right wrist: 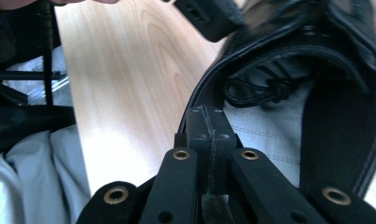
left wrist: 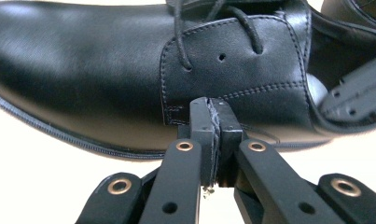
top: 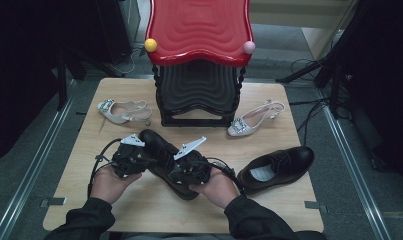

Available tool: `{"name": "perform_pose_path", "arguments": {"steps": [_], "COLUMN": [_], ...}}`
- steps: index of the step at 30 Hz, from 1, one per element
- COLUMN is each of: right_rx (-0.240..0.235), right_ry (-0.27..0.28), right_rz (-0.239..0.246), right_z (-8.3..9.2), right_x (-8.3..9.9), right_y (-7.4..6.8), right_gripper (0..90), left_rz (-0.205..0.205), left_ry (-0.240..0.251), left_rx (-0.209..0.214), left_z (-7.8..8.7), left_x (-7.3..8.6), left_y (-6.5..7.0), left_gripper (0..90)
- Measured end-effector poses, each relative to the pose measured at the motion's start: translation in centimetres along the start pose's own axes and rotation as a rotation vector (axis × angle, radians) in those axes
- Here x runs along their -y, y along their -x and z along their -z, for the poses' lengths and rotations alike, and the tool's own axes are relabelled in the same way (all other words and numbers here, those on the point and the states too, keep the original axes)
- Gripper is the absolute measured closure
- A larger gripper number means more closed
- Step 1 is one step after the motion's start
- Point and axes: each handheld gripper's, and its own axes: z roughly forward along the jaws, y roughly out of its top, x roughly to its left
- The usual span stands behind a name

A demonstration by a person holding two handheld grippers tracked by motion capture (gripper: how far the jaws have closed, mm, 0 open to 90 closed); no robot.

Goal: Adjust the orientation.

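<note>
A black lace-up shoe (top: 156, 147) lies in the middle of the wooden table (top: 139, 210), between my two grippers. My left gripper (top: 145, 160) is shut, and in the left gripper view its tips (left wrist: 215, 109) rest against the shoe's side (left wrist: 106, 70) below the laces, with nothing between the jaws. My right gripper (top: 178, 169) is also shut; its tips (right wrist: 206, 119) sit at the rim of the shoe's opening (right wrist: 209, 88), beside the grey insole (right wrist: 265, 135) and the tucked-in laces (right wrist: 255, 86). The second black shoe (top: 279, 167) lies at the right.
A shoe rack stands at the table's far side, with a red top shelf (top: 199, 27) and a black lower shelf (top: 199, 87). One pale heeled sandal (top: 123, 111) lies left of it, another (top: 254, 120) right of it. Cables (top: 309, 105) trail on the floor at the right.
</note>
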Motion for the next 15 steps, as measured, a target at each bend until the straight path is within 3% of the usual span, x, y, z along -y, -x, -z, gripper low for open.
{"name": "perform_pose_path", "arguments": {"steps": [2,5,15], "right_rx": [-0.018,-0.031,0.028], "right_ry": [-0.002,0.002,0.076], "right_rz": [-0.008,-0.006,-0.049], "right_z": [0.0,0.2,3.1], "right_x": [0.1,0.3,0.5], "right_y": [0.0,0.1,2.5], "right_gripper": [90.0,90.0,90.0], "left_rz": [-0.021,-0.019,0.013], "left_ry": [0.002,0.004,0.011], "left_rx": [-0.008,-0.001,0.004], "left_z": [-0.3,-0.4,0.5], "left_x": [-0.2,-0.4,0.1], "left_y": [0.3,0.2,0.2], "left_gripper": [90.0,90.0,90.0]}}
